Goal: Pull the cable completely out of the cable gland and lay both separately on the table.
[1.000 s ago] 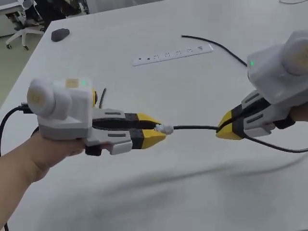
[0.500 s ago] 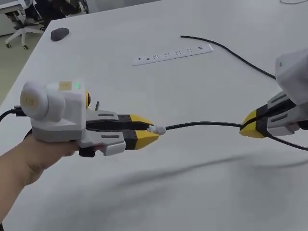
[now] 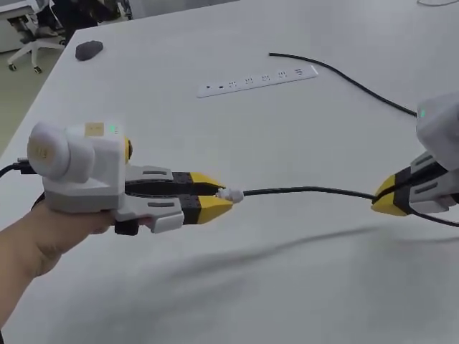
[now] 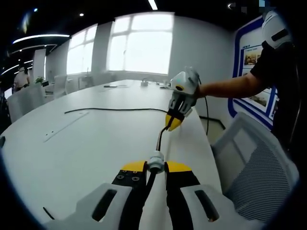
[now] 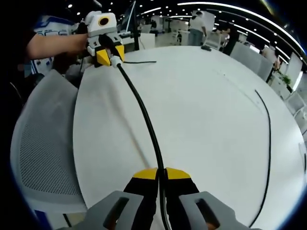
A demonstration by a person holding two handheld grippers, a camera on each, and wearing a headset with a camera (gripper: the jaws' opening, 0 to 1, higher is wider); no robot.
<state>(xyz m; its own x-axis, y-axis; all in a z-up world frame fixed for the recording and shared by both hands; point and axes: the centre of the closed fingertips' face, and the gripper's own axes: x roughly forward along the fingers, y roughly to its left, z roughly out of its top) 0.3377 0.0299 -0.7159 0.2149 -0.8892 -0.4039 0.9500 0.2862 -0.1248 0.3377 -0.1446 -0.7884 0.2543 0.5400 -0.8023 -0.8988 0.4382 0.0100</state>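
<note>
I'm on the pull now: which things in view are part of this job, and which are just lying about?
In the job: cable gland, in the left gripper; black cable, in the right gripper.
Lying about: power strip, black lead beside it, dark mouse, office chair.

A white power strip [image 3: 258, 79] lies far across the white table [image 3: 287, 287], and a black cord [image 3: 358, 86] runs past its right end. A dark mouse [image 3: 89, 50] sits near the far left edge. An office chair [image 3: 29, 39] stands beyond that corner. A grey mesh chair [image 4: 259, 167] stands at the table's edge.
</note>
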